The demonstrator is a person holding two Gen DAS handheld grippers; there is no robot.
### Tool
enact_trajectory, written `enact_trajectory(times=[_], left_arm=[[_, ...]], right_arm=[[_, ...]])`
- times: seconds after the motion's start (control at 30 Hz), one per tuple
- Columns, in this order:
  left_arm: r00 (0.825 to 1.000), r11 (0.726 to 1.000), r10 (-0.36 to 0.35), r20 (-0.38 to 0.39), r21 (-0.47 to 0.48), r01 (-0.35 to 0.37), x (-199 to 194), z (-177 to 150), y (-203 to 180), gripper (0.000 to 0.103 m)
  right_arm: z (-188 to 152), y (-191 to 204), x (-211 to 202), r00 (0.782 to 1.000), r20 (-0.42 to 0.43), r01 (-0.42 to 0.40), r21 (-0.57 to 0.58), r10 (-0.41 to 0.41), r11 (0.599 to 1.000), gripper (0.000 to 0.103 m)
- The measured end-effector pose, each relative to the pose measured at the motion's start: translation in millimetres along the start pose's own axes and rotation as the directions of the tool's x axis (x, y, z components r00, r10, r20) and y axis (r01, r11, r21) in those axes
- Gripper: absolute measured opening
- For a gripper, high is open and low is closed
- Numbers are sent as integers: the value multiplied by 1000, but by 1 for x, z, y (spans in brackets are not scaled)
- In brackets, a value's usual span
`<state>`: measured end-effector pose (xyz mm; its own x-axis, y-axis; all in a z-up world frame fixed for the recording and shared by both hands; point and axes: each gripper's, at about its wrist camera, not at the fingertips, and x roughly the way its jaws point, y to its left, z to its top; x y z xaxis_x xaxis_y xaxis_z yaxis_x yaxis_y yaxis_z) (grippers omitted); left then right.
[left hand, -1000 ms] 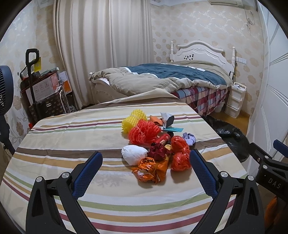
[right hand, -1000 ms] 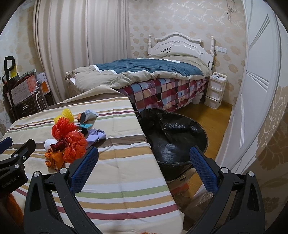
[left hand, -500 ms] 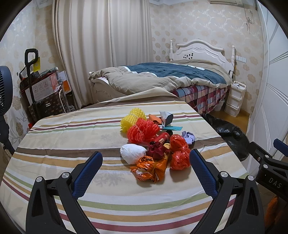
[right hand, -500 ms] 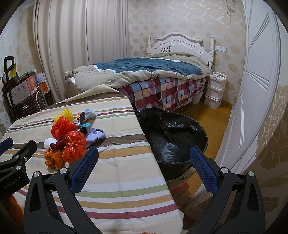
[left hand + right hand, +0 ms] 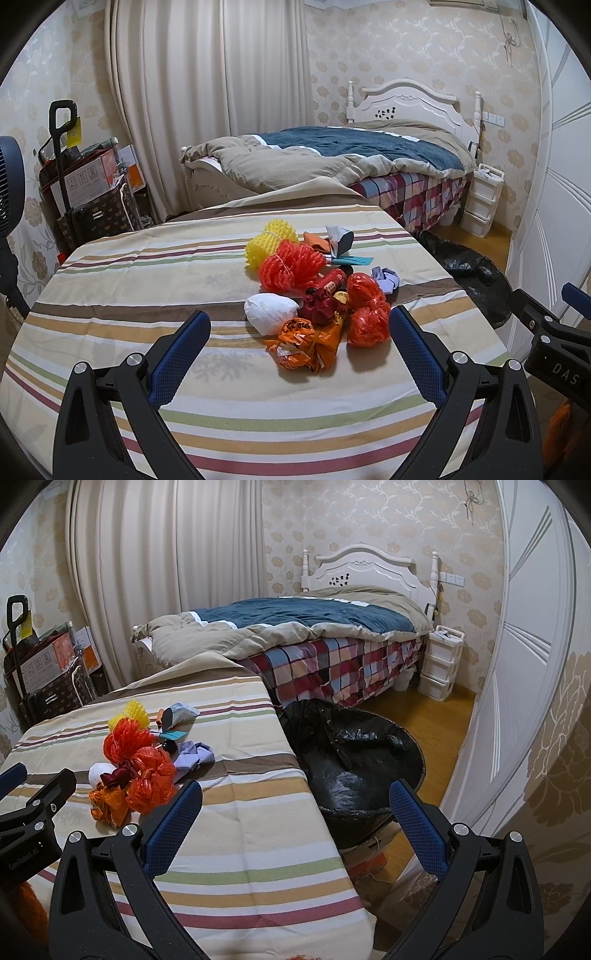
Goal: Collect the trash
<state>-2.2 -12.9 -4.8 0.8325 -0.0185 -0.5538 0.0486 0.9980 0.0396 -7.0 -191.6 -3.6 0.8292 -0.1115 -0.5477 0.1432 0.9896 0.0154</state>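
- Left gripper (image 5: 298,334): jaws spread wide, holding nothing; poised over the near part of the desk (image 5: 147,280), with the trash pile lying between and just beyond its blue pads (image 5: 181,354).
- Desk: covered in a striped cloth; left half bare of litter.
- White wad (image 5: 270,312): near left of the pile, resting on the cloth.
- Yellow foam net (image 5: 271,243): far left of the pile, touching the red foam net (image 5: 290,267) just nearer.
- Orange wrapper (image 5: 308,345): nearest item, crumpled, directly ahead of the left gripper.
- Dark red bundle (image 5: 323,308): middle of the pile, partly covered by its neighbours.
- Two red-orange bags (image 5: 367,308): right side of the pile, touching each other.
- Lilac crumpled paper (image 5: 385,278) and a grey-white packet (image 5: 338,236): far right of the pile.
- Bin (image 5: 354,760): lined with a black bag, on the floor just beside the desk's right edge; looks free of litter, though its bottom is dim.
- Right gripper (image 5: 295,812): jaws also wide apart and unladen; held over the desk's right edge, facing the bin.
- Step in hand, as judged: the very start; every piece lies on the desk, none grasped.
- Next move, as judged: lower the left gripper onto the orange wrapper or white wad, pinch lightly since both are soft, then carry it right to the bin.
- Hard to make out: small teal and black bits in the middle of the pile; the print on the wrappers; the bin's near wall, cut off behind the right gripper.
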Motion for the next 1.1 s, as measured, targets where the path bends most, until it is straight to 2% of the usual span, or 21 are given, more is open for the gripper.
enact_trajectory(times=[0.77,1.1], left_arm=[[1000,1000,2,-3,3,-2,2,-3,-3,96],[1000,1000,-4,-15,12,4,10,-14,-9,96]], right_arm=[[0,0,1,1000,-4,-1,0,1,1000,99],[-4,-3,1,1000,-14,-3,1,3,1000,99]])
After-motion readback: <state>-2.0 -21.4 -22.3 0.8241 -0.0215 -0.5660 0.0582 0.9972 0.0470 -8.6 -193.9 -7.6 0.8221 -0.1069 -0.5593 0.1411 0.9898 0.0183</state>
